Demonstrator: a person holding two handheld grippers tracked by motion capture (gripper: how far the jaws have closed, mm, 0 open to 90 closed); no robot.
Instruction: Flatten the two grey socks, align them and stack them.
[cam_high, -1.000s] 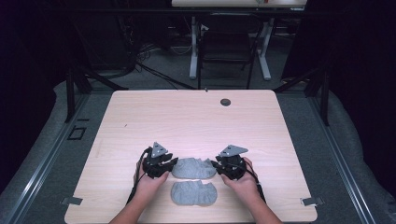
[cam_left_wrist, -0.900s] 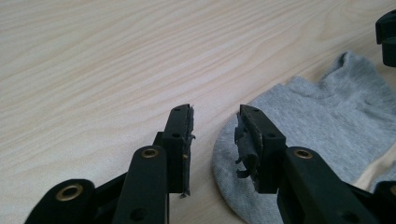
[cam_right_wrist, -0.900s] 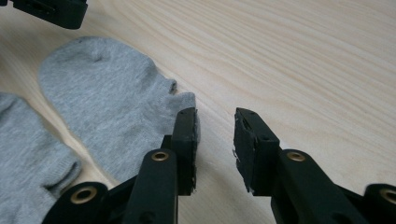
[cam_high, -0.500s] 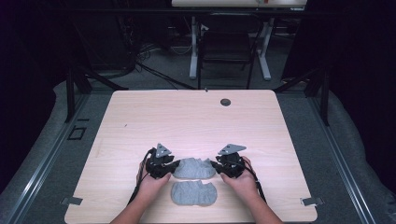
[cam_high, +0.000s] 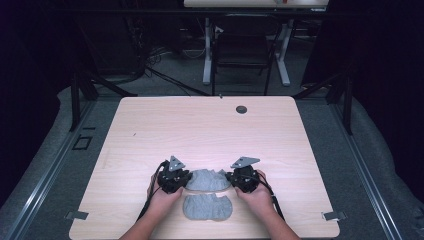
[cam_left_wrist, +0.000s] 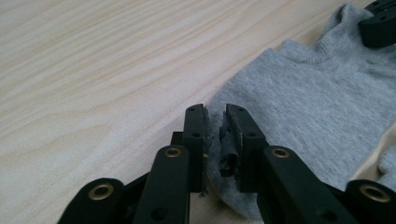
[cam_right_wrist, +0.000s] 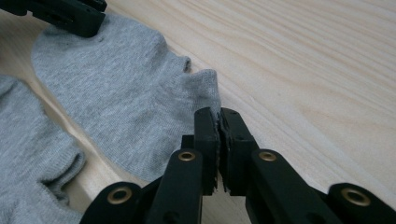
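Note:
Two grey ankle socks lie near the front edge of the wooden table (cam_high: 200, 130). The far sock (cam_high: 207, 180) stretches between my two grippers. My left gripper (cam_high: 187, 181) is shut on its left end; in the left gripper view the cloth (cam_left_wrist: 299, 93) is pinched between the jaws of the left gripper (cam_left_wrist: 215, 116). On the opposite end my right gripper (cam_high: 229, 178) is shut, and the right gripper (cam_right_wrist: 218, 122) grips the edge of that sock (cam_right_wrist: 121, 102). The near sock (cam_high: 207, 206) lies flat and free just in front, also seen as the second sock (cam_right_wrist: 28, 154).
A round dark grommet (cam_high: 241, 109) sits near the table's far edge. Behind the table stand a dark chair (cam_high: 242, 50) and desk legs. Tape tabs (cam_high: 332, 216) mark the front corners. Bare wood spreads beyond the socks.
The left gripper has shifted slightly toward the table's front edge. The far sock's upper edge looks more rumpled than before.

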